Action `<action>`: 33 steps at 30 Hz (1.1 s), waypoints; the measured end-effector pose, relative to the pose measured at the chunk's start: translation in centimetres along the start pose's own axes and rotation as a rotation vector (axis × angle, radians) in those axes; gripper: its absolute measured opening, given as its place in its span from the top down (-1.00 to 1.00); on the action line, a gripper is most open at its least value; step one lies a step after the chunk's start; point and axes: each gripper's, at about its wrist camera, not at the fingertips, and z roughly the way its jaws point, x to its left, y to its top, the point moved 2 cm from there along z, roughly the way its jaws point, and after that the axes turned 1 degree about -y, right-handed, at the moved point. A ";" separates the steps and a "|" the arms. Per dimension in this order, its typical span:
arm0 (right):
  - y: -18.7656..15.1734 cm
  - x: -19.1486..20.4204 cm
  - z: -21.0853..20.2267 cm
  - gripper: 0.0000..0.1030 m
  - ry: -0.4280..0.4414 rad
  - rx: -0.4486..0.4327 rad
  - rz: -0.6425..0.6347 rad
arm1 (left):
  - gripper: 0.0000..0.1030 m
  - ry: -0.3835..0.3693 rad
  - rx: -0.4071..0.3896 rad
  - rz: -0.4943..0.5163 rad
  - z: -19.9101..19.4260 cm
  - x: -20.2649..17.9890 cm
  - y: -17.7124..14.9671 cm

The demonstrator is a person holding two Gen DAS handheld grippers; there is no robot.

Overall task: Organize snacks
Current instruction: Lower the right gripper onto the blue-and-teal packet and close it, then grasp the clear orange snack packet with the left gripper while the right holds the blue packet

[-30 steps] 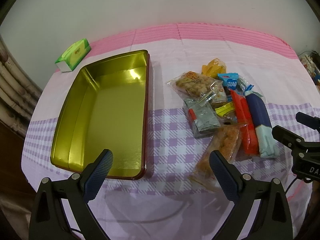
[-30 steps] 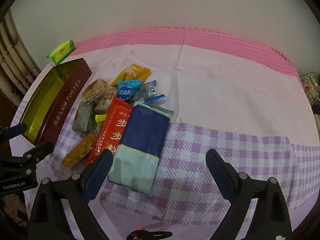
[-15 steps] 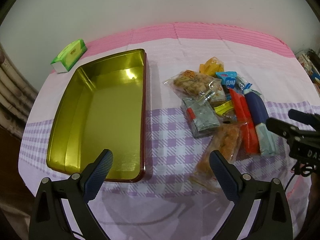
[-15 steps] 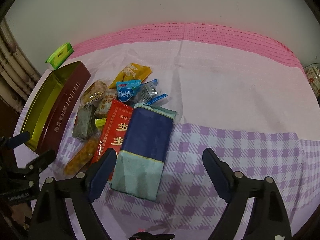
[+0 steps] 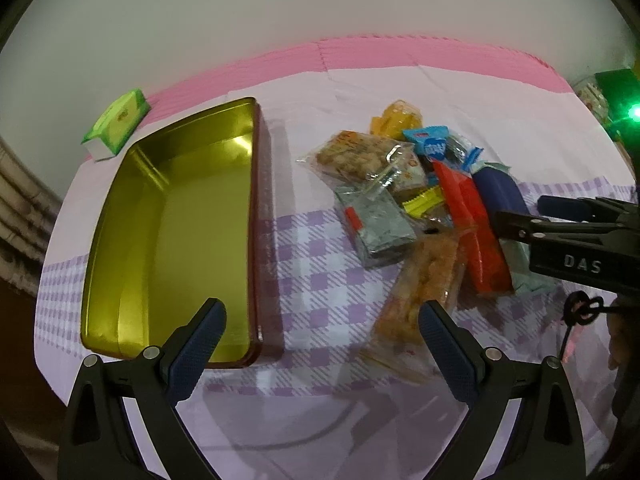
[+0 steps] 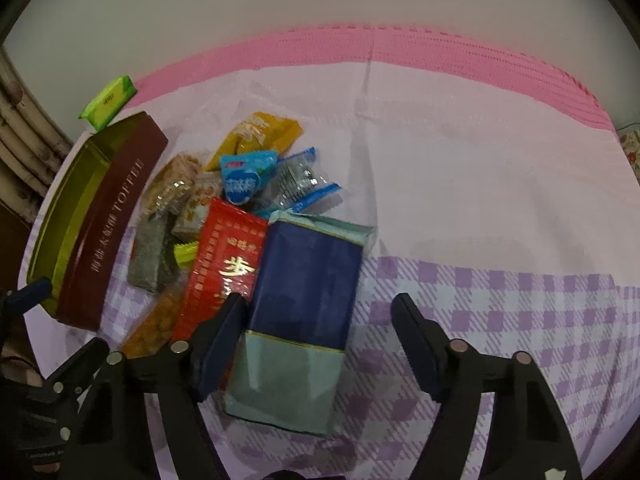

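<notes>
A pile of wrapped snacks lies on the checked cloth. In it are a dark blue and teal packet [image 6: 308, 280] [image 5: 500, 192], a red packet [image 6: 228, 248] [image 5: 472, 216], a grey packet [image 5: 380, 220] and an orange snack in clear wrap [image 5: 424, 280]. An empty gold tin [image 5: 256, 200] [image 6: 112, 216] stands left of the pile. My right gripper [image 6: 318, 300] [image 5: 518, 210] straddles the blue packet, and its jaws are closing. The left finger is at the packet's edge and the right finger stands apart from it. My left gripper [image 5: 320, 310] hangs open over the cloth between the tin and the orange snack, holding nothing.
A green tissue pack [image 5: 118, 128] [image 6: 108, 102] lies beyond the tin's far corner. A pink strip borders the cloth's far side below a pale wall. Bare cloth [image 6: 480, 200] stretches to the right of the pile. Curtain folds hang at the far left.
My right gripper has sunk toward the blue packet and its jaws have narrowed around it. In the left wrist view it has reached further in over the pile. My left gripper barely shifted.
</notes>
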 end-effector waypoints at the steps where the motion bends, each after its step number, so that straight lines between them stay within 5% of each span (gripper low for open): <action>1: -0.1 -0.3 0.0 -0.31 0.000 0.001 0.008 | -0.88 -0.005 0.003 0.005 0.1 -0.1 0.0; 19: -1.5 -1.2 -0.1 0.03 -0.104 0.013 -0.065 | -0.88 -0.012 0.003 0.052 0.2 -0.7 -0.1; 28: -2.1 -3.5 -0.7 0.08 -0.134 0.037 -0.023 | -0.88 -0.022 -0.017 0.170 -0.9 -2.7 -0.2; 33: -2.2 -5.2 -1.1 0.07 -0.139 0.049 0.016 | -0.66 -0.077 0.024 0.200 -0.4 -3.5 0.2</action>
